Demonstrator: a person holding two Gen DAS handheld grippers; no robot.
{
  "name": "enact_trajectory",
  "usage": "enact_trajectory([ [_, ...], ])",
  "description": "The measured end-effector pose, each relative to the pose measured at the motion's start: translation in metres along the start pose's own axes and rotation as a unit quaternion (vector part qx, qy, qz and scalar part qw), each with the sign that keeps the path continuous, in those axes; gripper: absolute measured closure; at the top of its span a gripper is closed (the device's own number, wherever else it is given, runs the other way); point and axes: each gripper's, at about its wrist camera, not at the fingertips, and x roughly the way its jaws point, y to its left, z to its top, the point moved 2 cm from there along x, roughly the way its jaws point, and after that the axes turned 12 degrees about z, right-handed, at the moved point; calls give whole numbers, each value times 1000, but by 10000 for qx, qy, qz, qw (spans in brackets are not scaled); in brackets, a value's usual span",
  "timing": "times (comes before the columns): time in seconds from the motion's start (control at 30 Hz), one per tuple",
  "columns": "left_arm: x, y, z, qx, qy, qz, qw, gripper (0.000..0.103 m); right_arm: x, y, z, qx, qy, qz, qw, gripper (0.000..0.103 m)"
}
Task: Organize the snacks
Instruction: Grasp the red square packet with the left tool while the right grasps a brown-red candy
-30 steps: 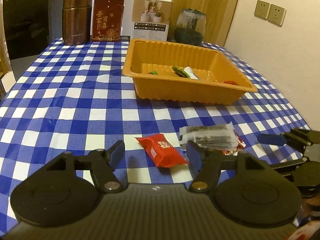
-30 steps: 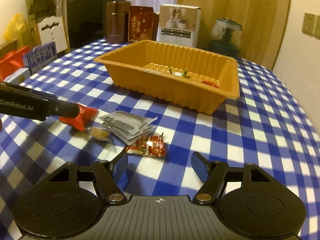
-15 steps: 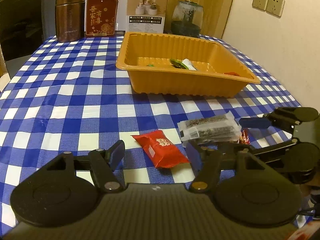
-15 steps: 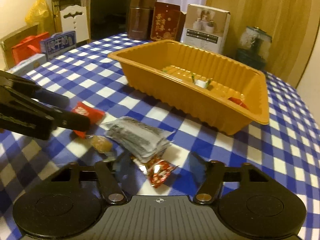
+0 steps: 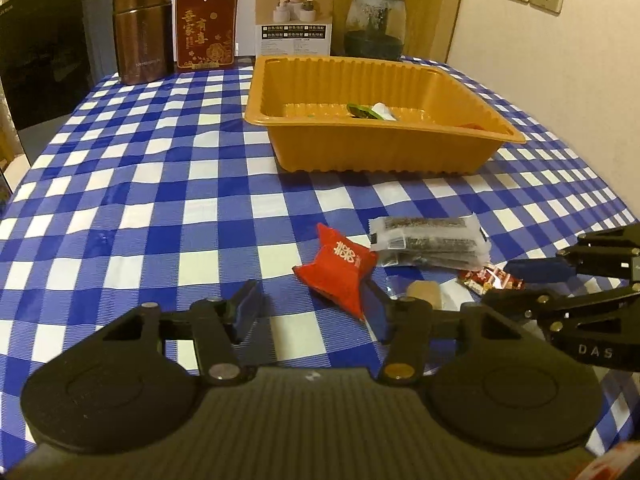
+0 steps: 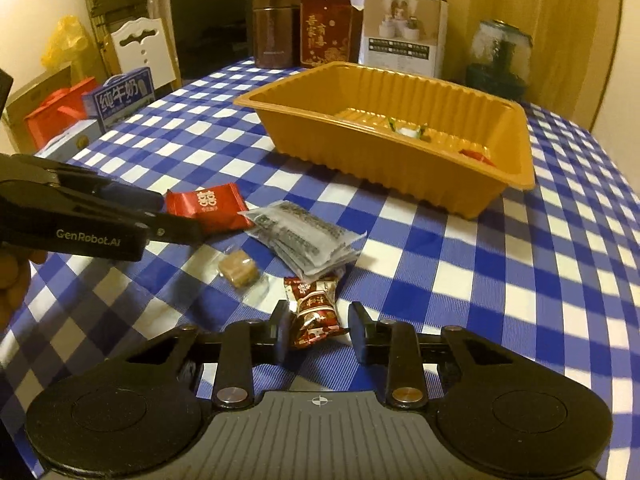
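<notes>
The right gripper (image 6: 316,330) was low over the blue-and-white checked tablecloth (image 6: 500,280), its jaws closing around a dark red foil candy (image 6: 316,312) that lay between them; the left pad was at the wrapper's edge while a small gap still showed on the right side, so the grip was not yet firm. The left gripper (image 5: 312,312) was also narrowing, its jaws closing, with the red snack packet (image 5: 340,268) partly between them, tipped up against the right finger (the left finger stood clear of it, so nothing was clamped). From the right wrist view this red packet (image 6: 206,206) sat just past the tips of the left tool, with part of a hand (image 6: 12,280) visible at the frame's left edge. Between the two tools lay a stack of clear packets of dark snack (image 6: 308,236) and, just beside it, a small tan sweet in clear wrap (image 6: 238,272). Farther back on the table stood the orange plastic tray (image 6: 400,168), holding a green-and-white wrapped piece (image 6: 408,130) and something red (image 6: 476,156) at its right end. Behind the tray stood a brown canister (image 5: 142,30), a dark red pouch (image 5: 205,26), a white box (image 5: 294,16) and a glass jar (image 5: 374,26).
</notes>
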Motion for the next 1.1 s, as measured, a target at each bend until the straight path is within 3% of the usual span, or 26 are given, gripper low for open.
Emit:
enact_trajectory([
  [0.13,-1,-3,3,325,-158,70,9993,51,-1,6,-3,-31,-35,-85,10000,68],
  [0.23,0,-11,8,719,-289,107,9969,51,0,5,-2,31,-89,-83,9999,53],
  [0.4,5,-26,17,1519,-506,130,9870,50,2,3,-1,49,-103,-65,9999,52],
  [0.6,18,-36,17,2164,-368,-144,9755,51,6,5,-1,-85,-102,-52,9999,52],
  [0.8,21,-35,15,2066,-218,-154,9781,64,7,7,-2,-190,-95,-115,9997,55],
  [1.1,13,-22,11,1519,25,-127,9883,68,7,17,-3,-385,27,-73,9992,75],
])
